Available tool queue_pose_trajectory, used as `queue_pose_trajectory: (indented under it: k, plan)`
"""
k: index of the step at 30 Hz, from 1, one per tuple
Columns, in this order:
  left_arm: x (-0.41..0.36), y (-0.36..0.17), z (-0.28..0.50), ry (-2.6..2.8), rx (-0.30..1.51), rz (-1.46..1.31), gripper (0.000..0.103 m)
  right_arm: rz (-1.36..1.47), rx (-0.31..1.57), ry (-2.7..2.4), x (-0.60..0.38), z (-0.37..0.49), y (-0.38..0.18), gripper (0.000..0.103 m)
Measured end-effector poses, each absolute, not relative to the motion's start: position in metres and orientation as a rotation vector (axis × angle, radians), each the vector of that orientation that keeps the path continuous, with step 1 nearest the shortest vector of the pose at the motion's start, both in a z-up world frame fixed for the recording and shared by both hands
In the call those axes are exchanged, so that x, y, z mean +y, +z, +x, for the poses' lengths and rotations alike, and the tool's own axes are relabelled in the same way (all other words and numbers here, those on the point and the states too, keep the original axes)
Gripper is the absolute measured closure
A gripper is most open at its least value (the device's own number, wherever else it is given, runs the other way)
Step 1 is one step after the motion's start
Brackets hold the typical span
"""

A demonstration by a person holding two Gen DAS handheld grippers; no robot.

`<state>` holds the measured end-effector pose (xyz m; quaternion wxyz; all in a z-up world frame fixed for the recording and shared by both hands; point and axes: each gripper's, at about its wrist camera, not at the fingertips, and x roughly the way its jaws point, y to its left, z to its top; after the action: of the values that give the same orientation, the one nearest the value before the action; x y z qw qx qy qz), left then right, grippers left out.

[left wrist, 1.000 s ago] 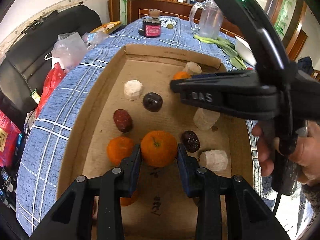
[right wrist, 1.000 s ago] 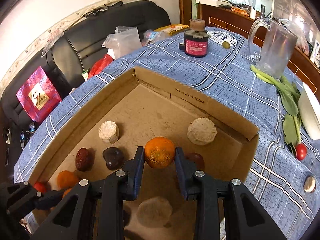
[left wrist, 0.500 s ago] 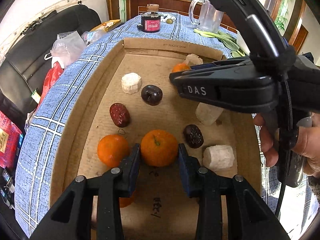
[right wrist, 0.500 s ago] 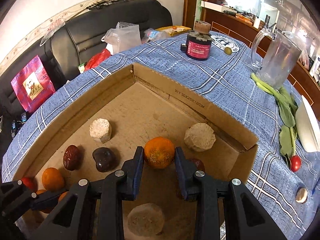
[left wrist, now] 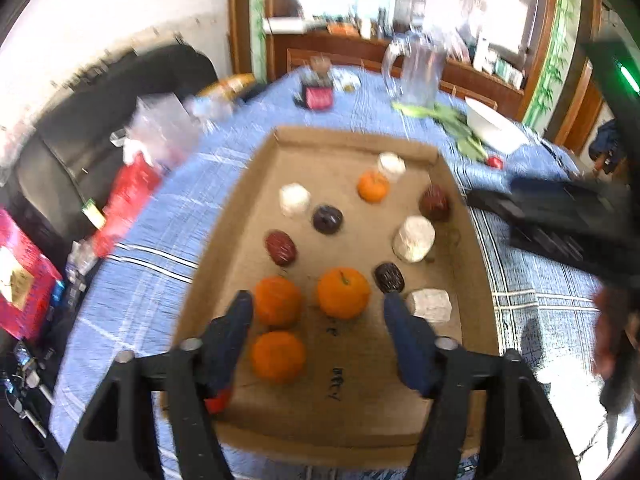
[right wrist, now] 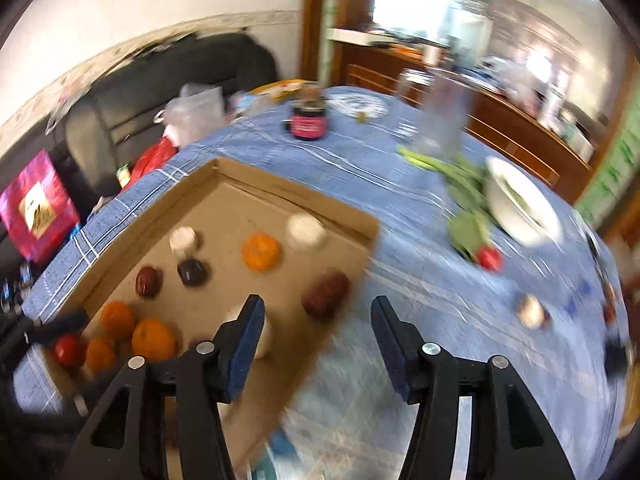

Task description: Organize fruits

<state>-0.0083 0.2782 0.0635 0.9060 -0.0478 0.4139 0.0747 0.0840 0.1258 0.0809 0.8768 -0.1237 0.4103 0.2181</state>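
A shallow cardboard tray (left wrist: 224, 240) holds the fruit. In the left wrist view three oranges (left wrist: 343, 292) cluster near its front, a fourth orange (left wrist: 373, 186) lies at the back, with dark red dates (left wrist: 281, 247), a dark plum (left wrist: 327, 219) and pale white lumps (left wrist: 413, 233) between. My left gripper (left wrist: 318, 332) is open and empty above the front oranges. My right gripper (right wrist: 318, 336) is open and empty, over the tray's right edge (right wrist: 362, 240); the far orange (right wrist: 261, 251) lies free ahead of it.
The blue checked tablecloth (right wrist: 400, 184) carries a dark jar (right wrist: 308, 124), a glass pitcher (left wrist: 420, 68), green leaves (right wrist: 460, 176), a white dish (right wrist: 520, 208) and a small red fruit (right wrist: 489, 258). A black sofa with bags (left wrist: 132, 184) stands to the left.
Both grippers have opened, let go of their oranges and pulled back and up. The right gripper has swung right, off the tray. Both views are motion-blurred.
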Motion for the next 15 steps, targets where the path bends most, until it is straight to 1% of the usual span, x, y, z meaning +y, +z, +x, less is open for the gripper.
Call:
queue_pose_trajectory:
  k: [2,3,6,8,10,11,14,15]
  plan:
    - [0.273,0.074,-0.020,0.196,0.792,-0.083,0.017,-0.233,0.854,0.422,0.106,0.062,0.086,0.032]
    - [0.270,0.079,-0.025,0.207,0.769,-0.075,0.016,-0.223,0.850,0.409,0.097,0.049,0.087,0.028]
    - [0.253,0.088,-0.040,0.230,0.728,-0.049,0.015,-0.202,0.841,0.376,0.071,0.009,0.090,0.026]
    - [0.243,0.089,-0.049,0.235,0.728,-0.044,0.011,-0.186,0.812,0.355,0.055,-0.021,0.089,0.020]
    - [0.232,0.088,-0.060,0.229,0.751,-0.059,0.011,-0.159,0.767,0.334,0.040,-0.049,0.088,0.010]
    - [0.228,0.087,-0.066,0.236,0.758,-0.057,0.011,-0.147,0.751,0.331,0.033,-0.060,0.087,0.009]
    - [0.214,0.088,-0.082,0.256,0.761,-0.069,0.011,-0.149,0.753,0.336,0.023,-0.080,0.081,0.008]
    - [0.209,0.090,-0.089,0.251,0.753,-0.080,0.009,-0.151,0.761,0.342,0.020,-0.085,0.079,0.008]
